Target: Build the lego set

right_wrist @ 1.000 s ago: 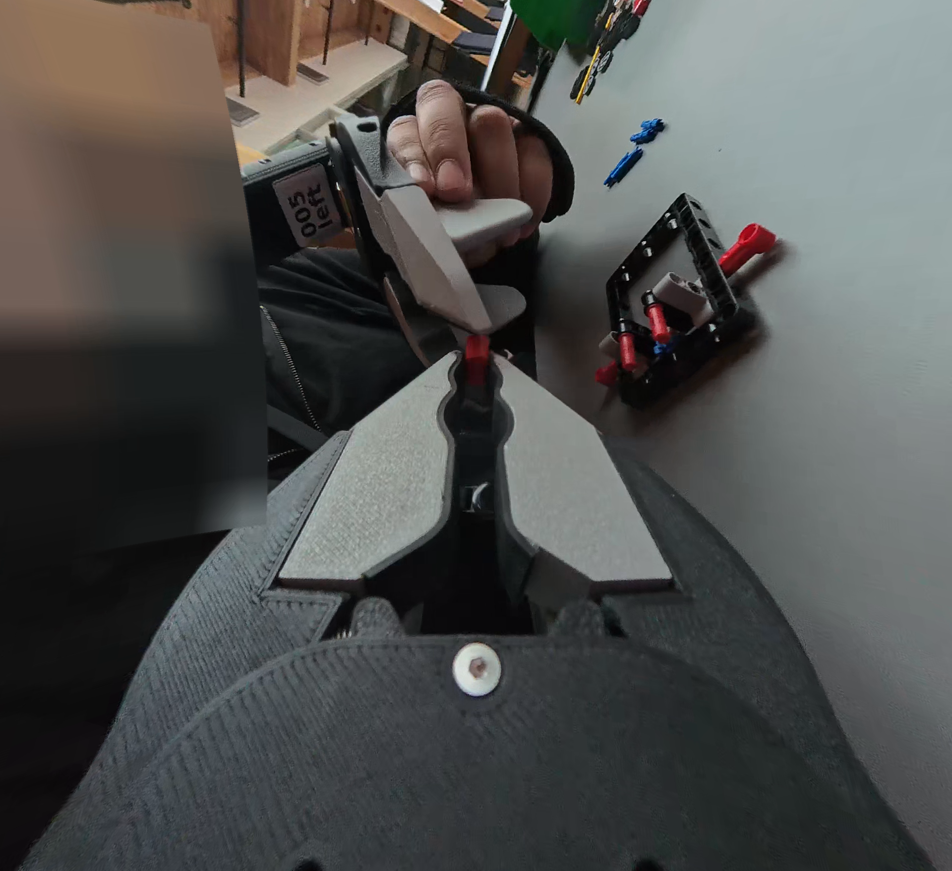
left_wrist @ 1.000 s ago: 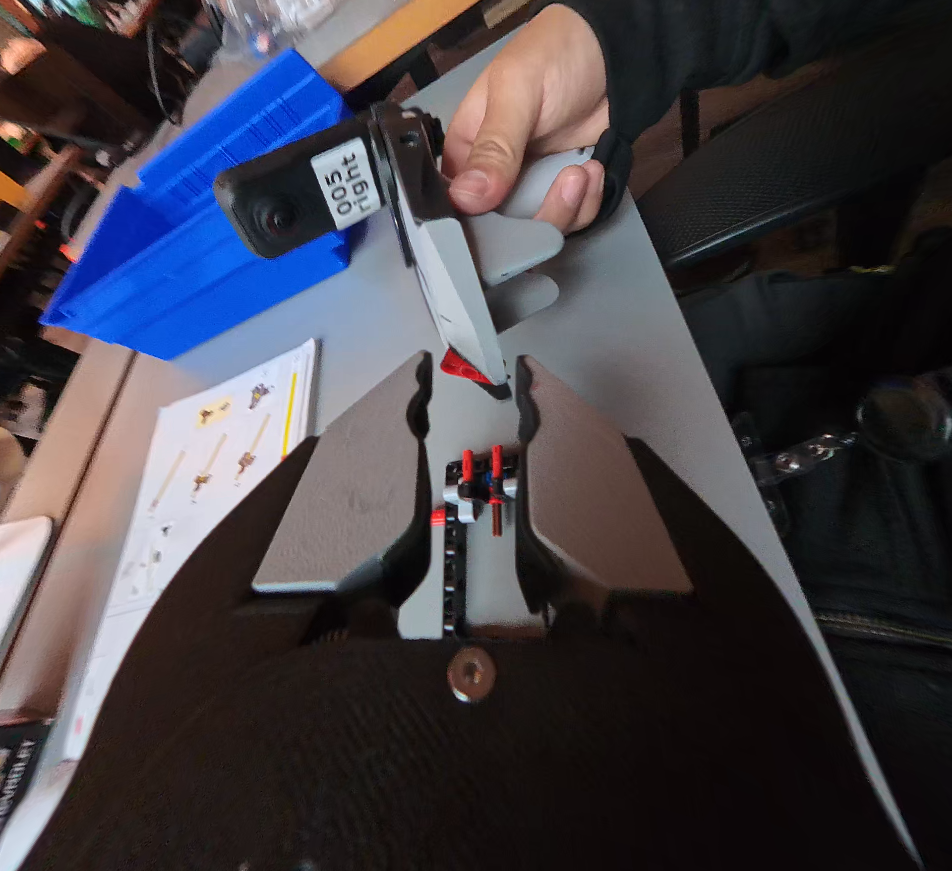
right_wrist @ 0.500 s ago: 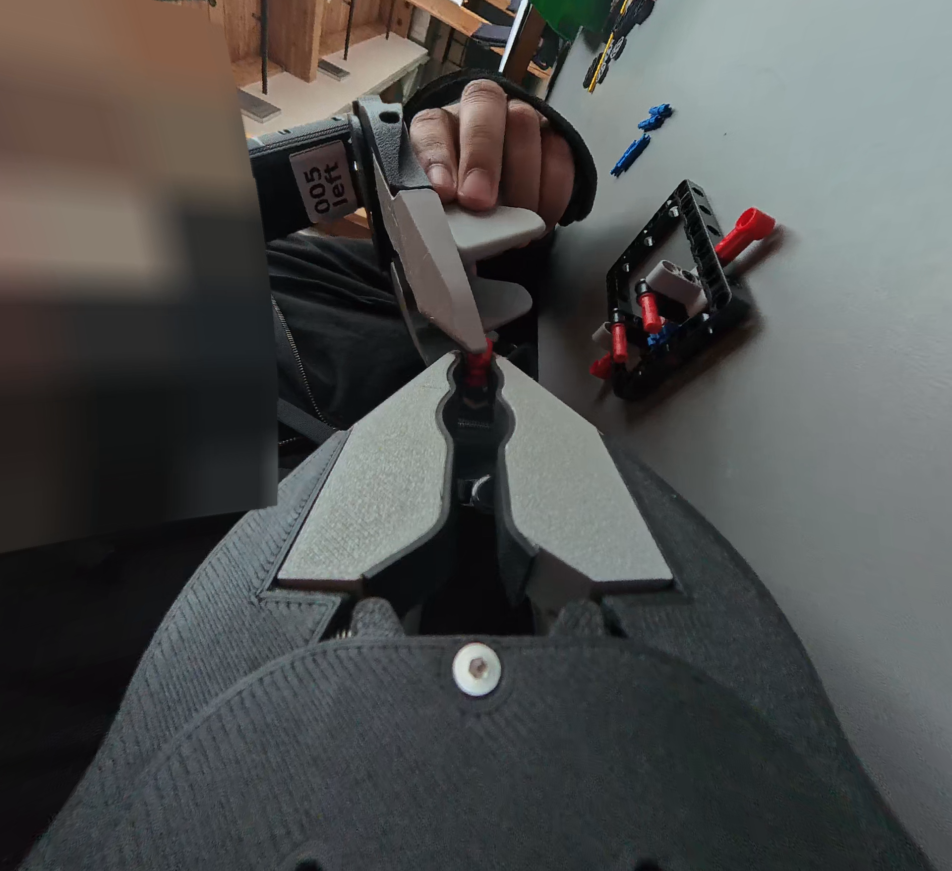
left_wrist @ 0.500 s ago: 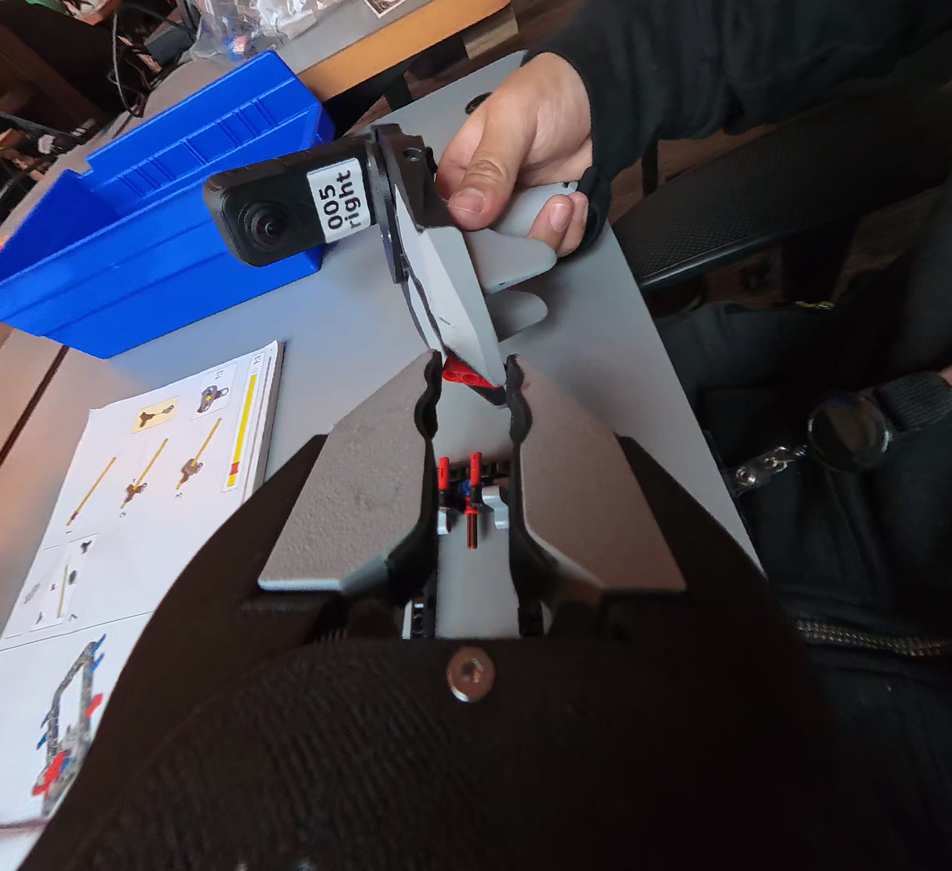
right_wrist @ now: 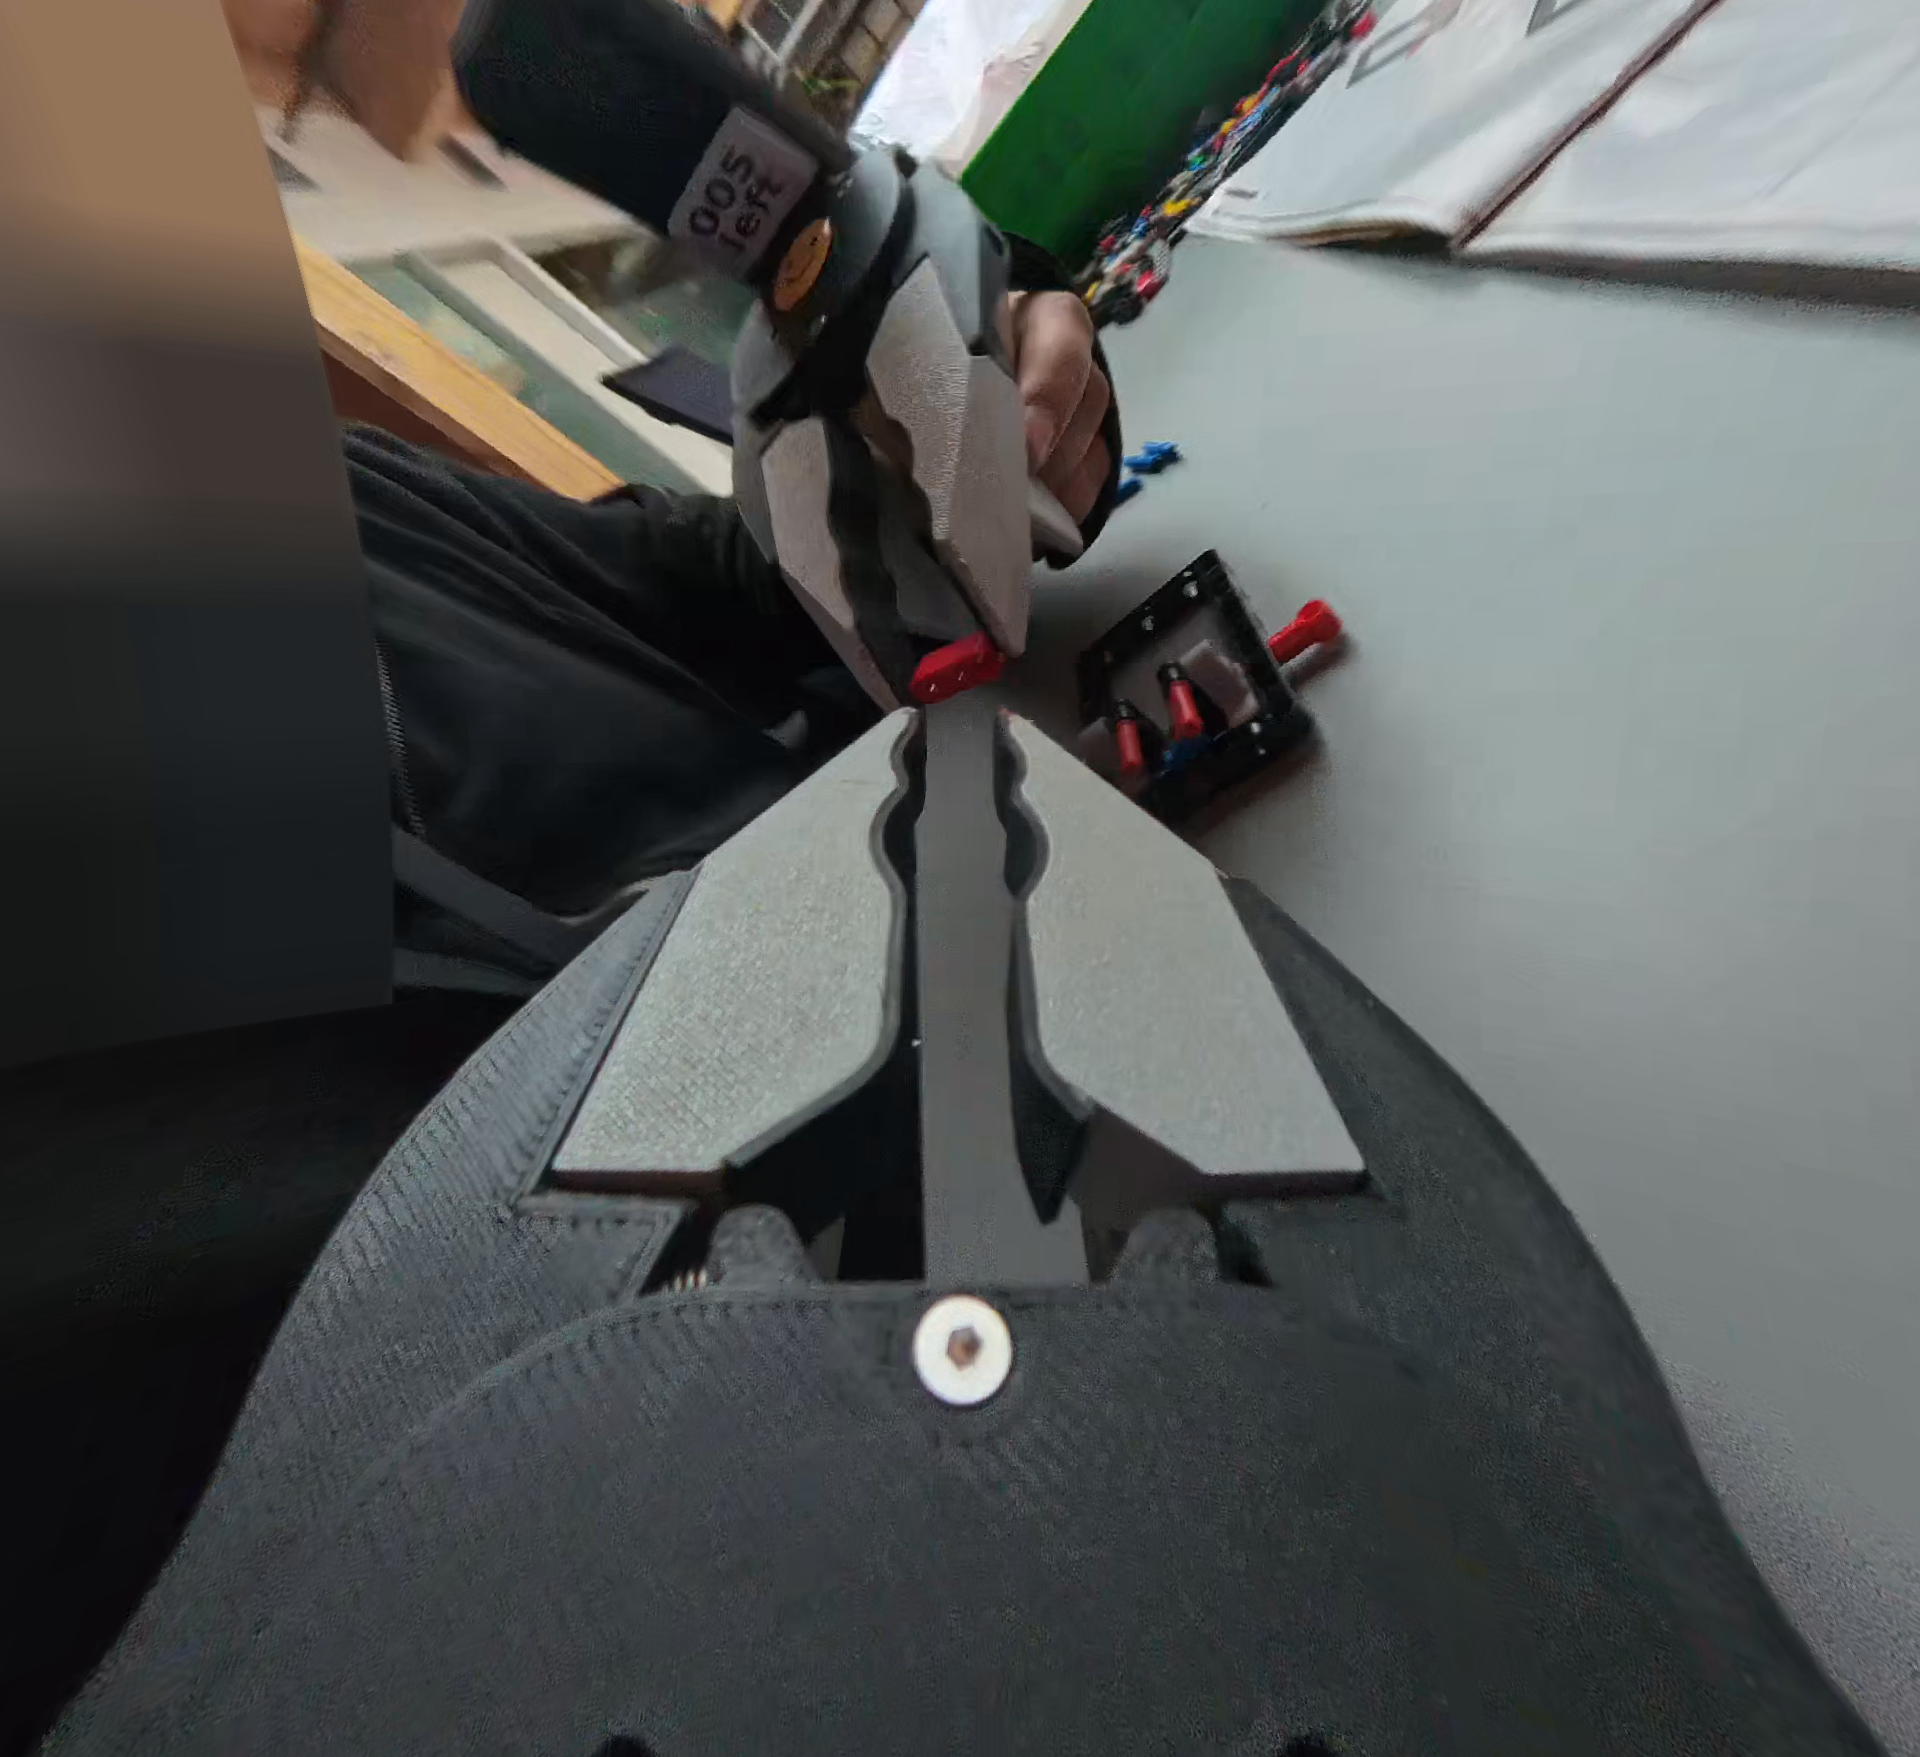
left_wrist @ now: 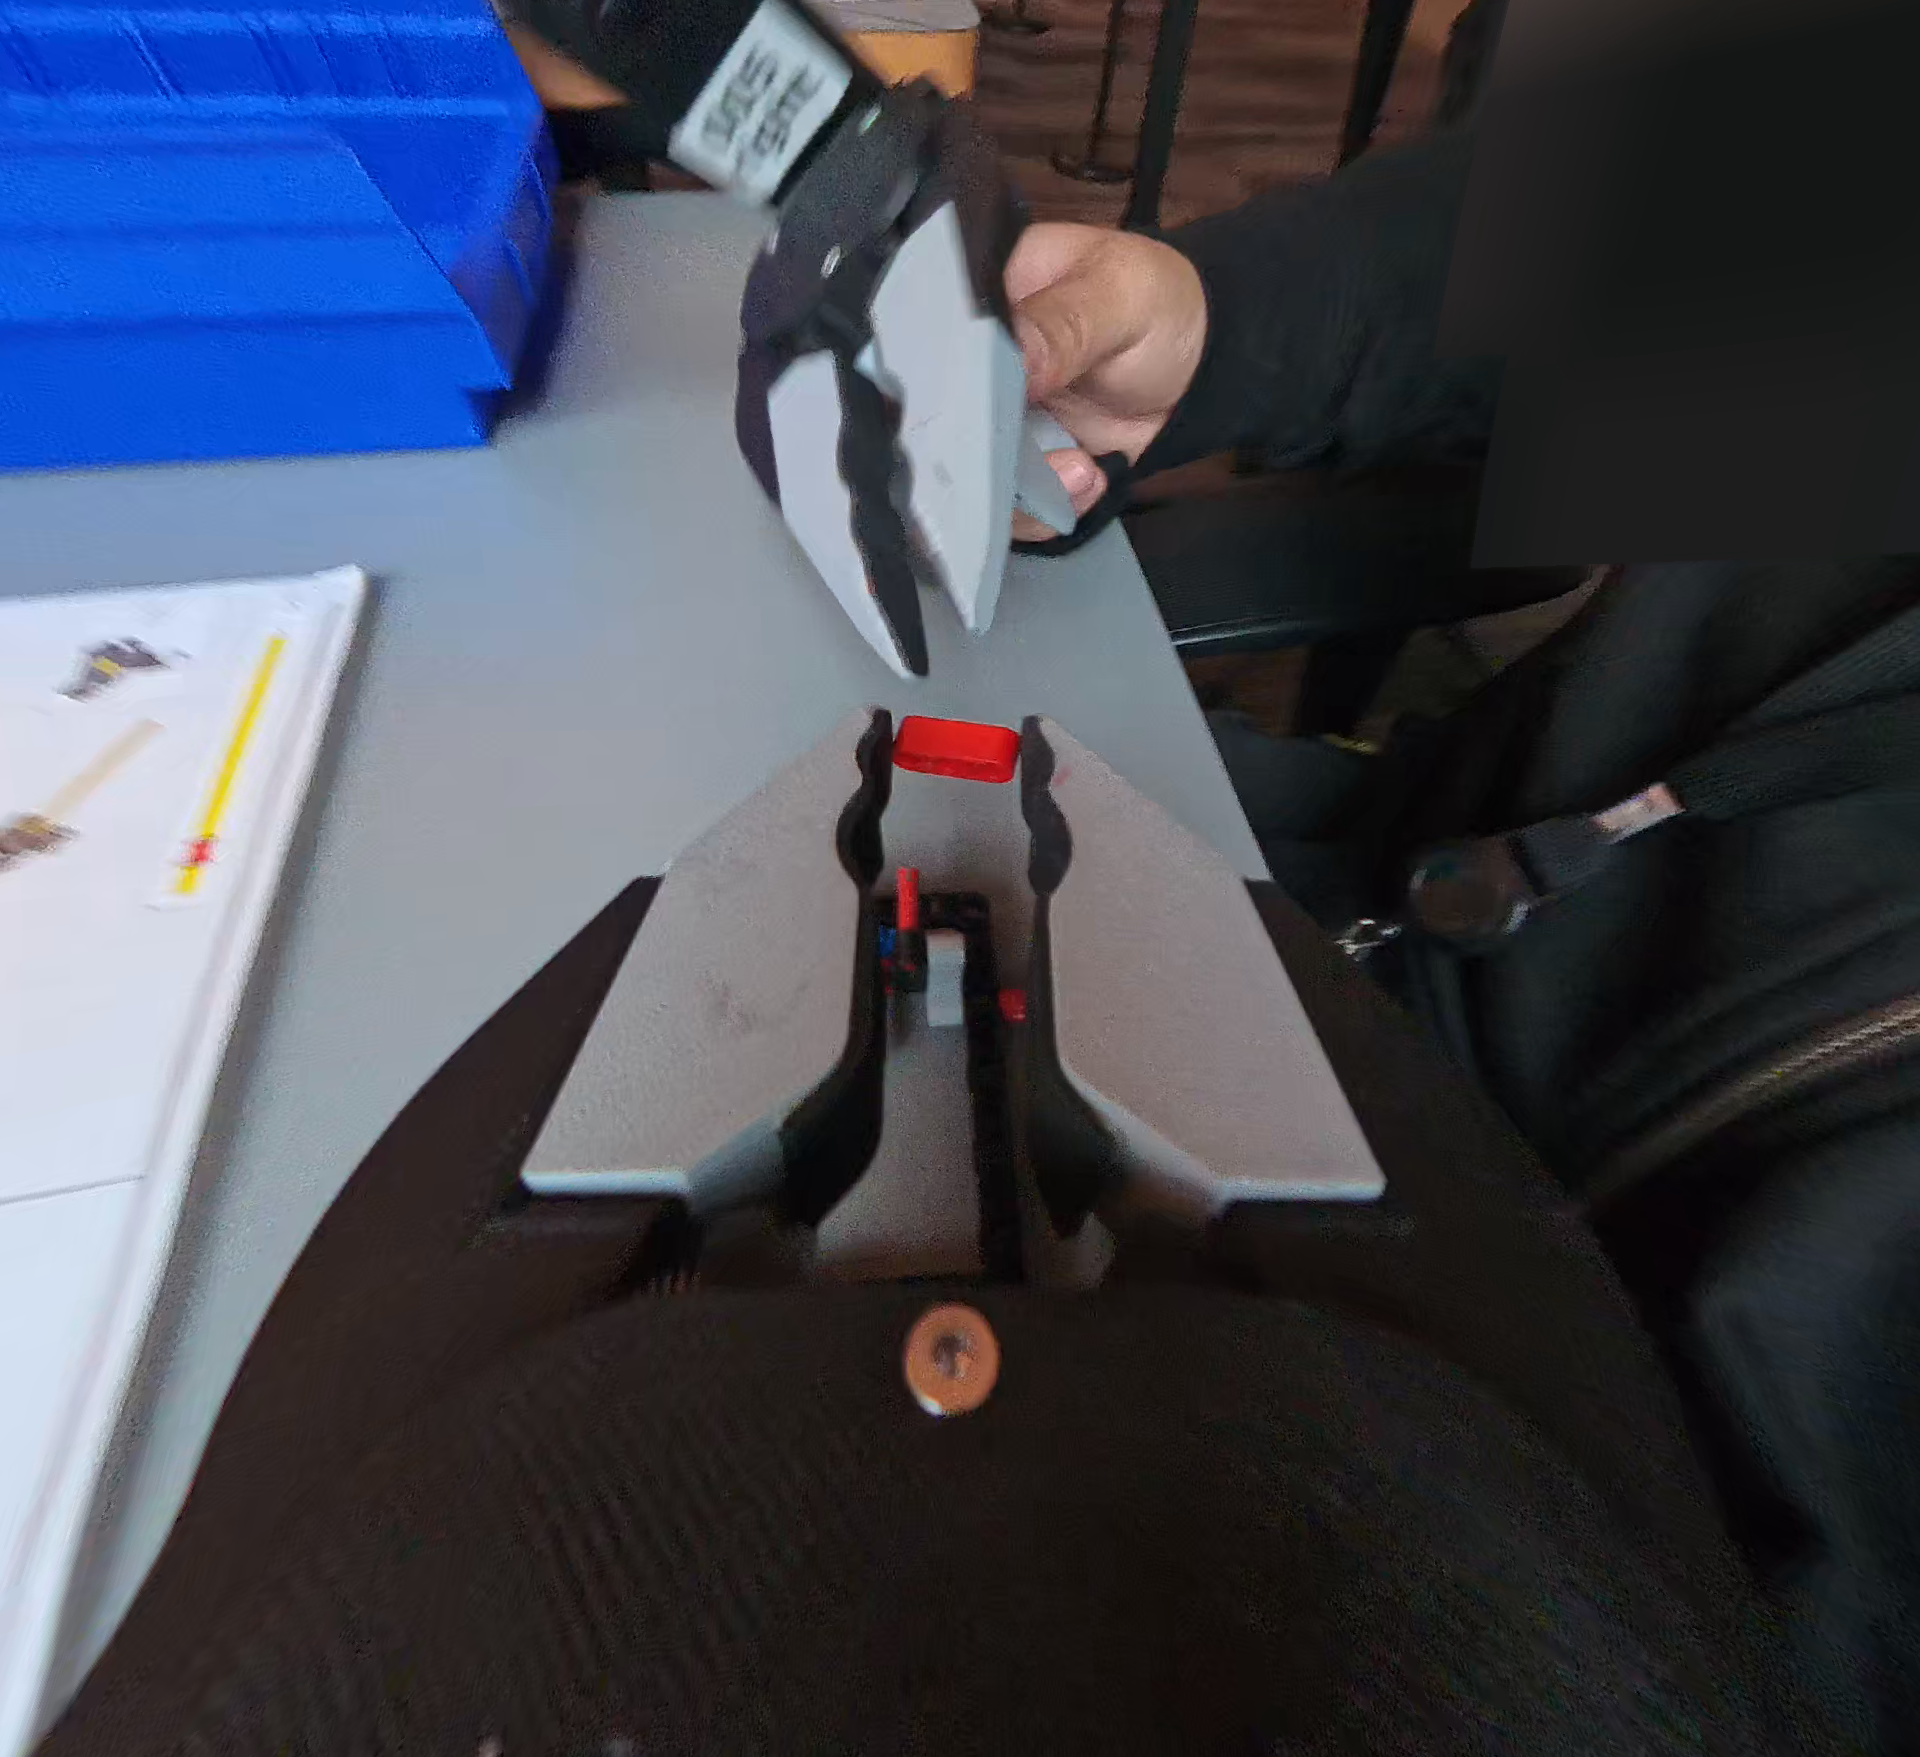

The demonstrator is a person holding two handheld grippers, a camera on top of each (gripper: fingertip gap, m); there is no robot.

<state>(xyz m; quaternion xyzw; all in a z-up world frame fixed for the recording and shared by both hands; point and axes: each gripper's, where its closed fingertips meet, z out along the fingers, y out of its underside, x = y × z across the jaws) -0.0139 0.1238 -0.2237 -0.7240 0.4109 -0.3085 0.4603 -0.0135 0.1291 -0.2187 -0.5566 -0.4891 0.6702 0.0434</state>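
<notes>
Left gripper (left_wrist: 954, 739): clamped on red piece (left_wrist: 956, 749) at fingertips. Right gripper (right_wrist: 958, 720): parted narrowly, nothing between. Black frame (right_wrist: 1195, 689) on worktop (right_wrist: 1558, 668), 1 o'clock of right gripper. White printed labels on both gripper cameras. Booklet (left_wrist: 125, 876) at 9 o'clock; blue bin (left_wrist: 239, 201) at 10.

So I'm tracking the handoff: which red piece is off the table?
The flat red piece clamped between the left gripper tips; the red pins sit in the black frame.
</notes>
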